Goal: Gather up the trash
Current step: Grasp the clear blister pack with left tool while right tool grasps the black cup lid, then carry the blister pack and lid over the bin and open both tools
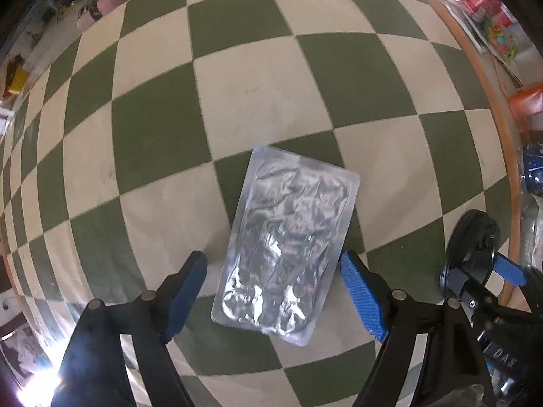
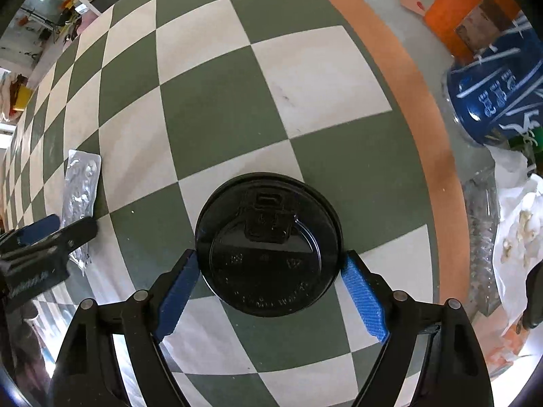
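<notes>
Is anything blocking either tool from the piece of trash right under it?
Nothing visible. The left tool straddles the clear plastic pack with open fingers, and the right tool sits open around the black cup lid. Only bare checkered mat surrounds both.

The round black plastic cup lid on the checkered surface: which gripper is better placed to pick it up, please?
Right: the right gripper already straddles the round black plastic cup lid, open; the left gripper brackets a clear blister pack.

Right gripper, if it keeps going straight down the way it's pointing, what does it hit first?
Most likely the black cup lid, which lies flat on the checkered mat right between the right gripper's open blue fingers. How far above it they are is unclear.
</notes>
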`<state>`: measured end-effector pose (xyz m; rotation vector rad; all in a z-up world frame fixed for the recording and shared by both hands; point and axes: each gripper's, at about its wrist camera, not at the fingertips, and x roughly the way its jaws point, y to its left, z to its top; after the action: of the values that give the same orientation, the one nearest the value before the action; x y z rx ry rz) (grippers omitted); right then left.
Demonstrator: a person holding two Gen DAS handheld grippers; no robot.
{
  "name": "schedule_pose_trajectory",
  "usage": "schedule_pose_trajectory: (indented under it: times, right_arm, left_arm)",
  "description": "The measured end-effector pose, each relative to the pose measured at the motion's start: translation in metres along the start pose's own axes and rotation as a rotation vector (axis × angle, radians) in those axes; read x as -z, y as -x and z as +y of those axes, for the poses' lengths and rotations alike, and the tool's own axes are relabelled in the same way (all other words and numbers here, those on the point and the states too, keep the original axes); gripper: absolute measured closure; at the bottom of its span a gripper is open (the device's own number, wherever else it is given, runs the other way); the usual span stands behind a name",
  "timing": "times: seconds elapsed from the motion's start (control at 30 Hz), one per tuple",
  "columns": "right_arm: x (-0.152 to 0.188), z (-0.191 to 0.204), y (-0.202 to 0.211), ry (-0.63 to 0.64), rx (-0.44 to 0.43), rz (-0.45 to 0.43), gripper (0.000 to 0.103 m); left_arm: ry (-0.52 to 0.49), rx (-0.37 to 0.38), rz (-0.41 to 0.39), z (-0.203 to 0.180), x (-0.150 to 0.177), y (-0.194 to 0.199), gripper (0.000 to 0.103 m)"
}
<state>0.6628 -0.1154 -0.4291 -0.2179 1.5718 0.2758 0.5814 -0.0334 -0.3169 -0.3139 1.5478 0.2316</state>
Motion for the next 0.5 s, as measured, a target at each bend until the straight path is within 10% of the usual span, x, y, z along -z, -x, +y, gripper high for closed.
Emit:
schedule_pose_trajectory:
  times: [0.5]
  right_arm:
    - [0.02,0.015,0.01,0.016,-0.056,-0.024,0.018]
  left_arm:
    - [-0.048,-0.006,-0.01,-0.022,0.01,0.008,0.038]
